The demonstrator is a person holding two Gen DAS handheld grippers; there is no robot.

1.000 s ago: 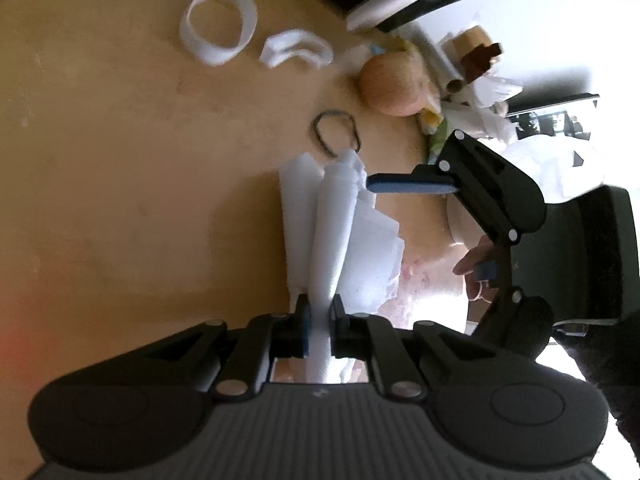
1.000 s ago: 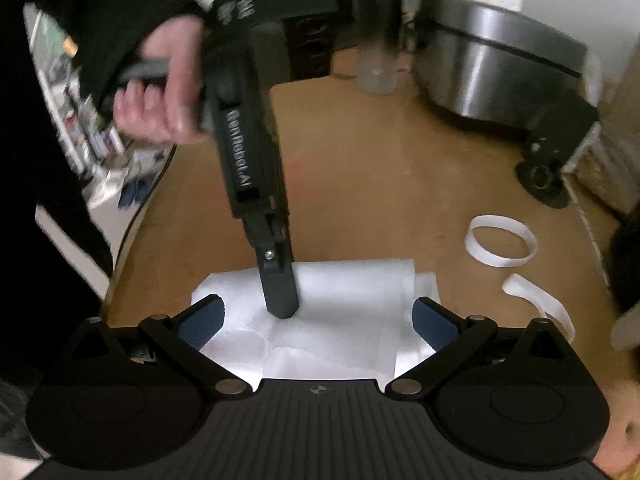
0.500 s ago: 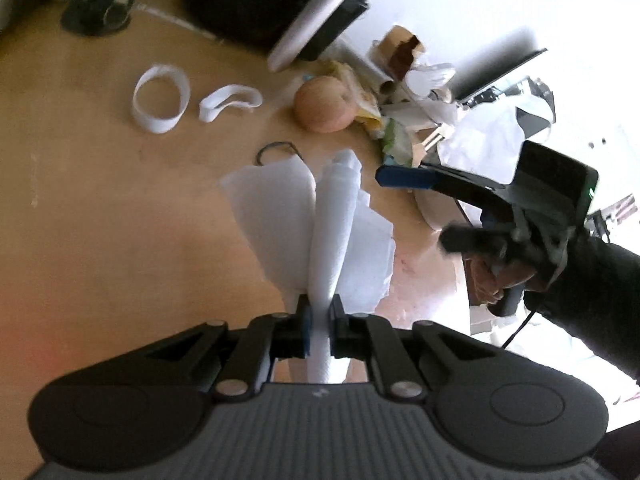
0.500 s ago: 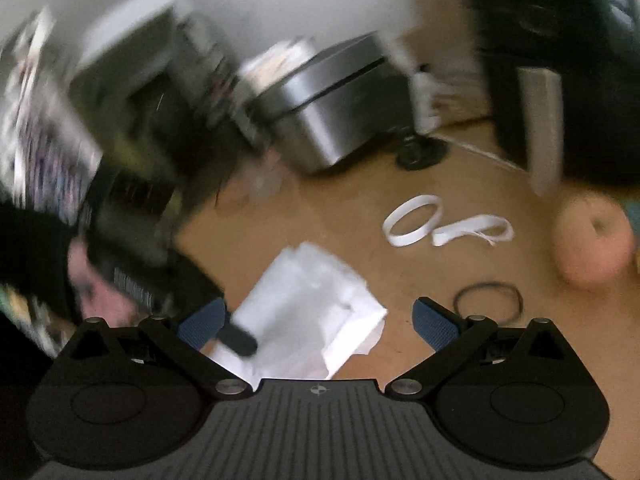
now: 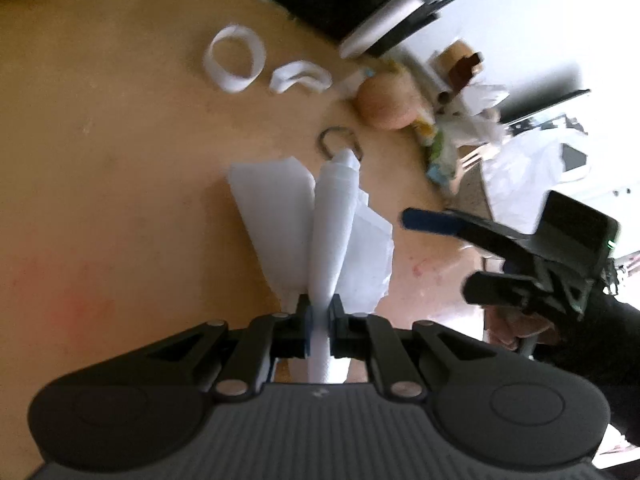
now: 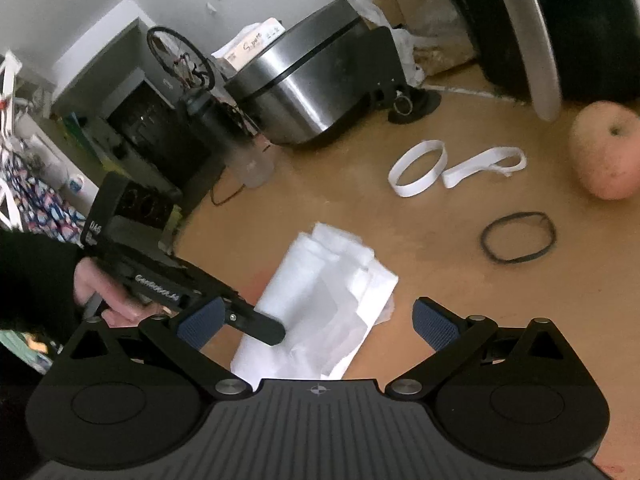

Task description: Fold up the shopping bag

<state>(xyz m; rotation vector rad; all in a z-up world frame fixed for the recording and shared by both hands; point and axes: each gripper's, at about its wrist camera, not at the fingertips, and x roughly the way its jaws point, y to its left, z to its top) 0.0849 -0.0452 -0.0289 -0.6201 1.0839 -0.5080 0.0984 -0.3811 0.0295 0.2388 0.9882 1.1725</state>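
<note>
In the left wrist view the whole picture is soft with blur. The near end of the rolled shopping bag (image 5: 332, 232) runs under the left hand-held gripper (image 5: 319, 316) body, out of sight. The right hand-held gripper (image 5: 448, 256) hides most of the hand (image 5: 516, 326) behind it. In the right wrist view the apple (image 6: 608, 150) is cut by the edge

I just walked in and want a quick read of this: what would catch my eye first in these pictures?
First, the white shopping bag, folded into a narrow bundle and pinched in the shut left gripper above the wooden table. The right gripper stands open and empty beside it. Past the bag lie a black rubber band, two white loops and an apple at the table's far right.
</note>
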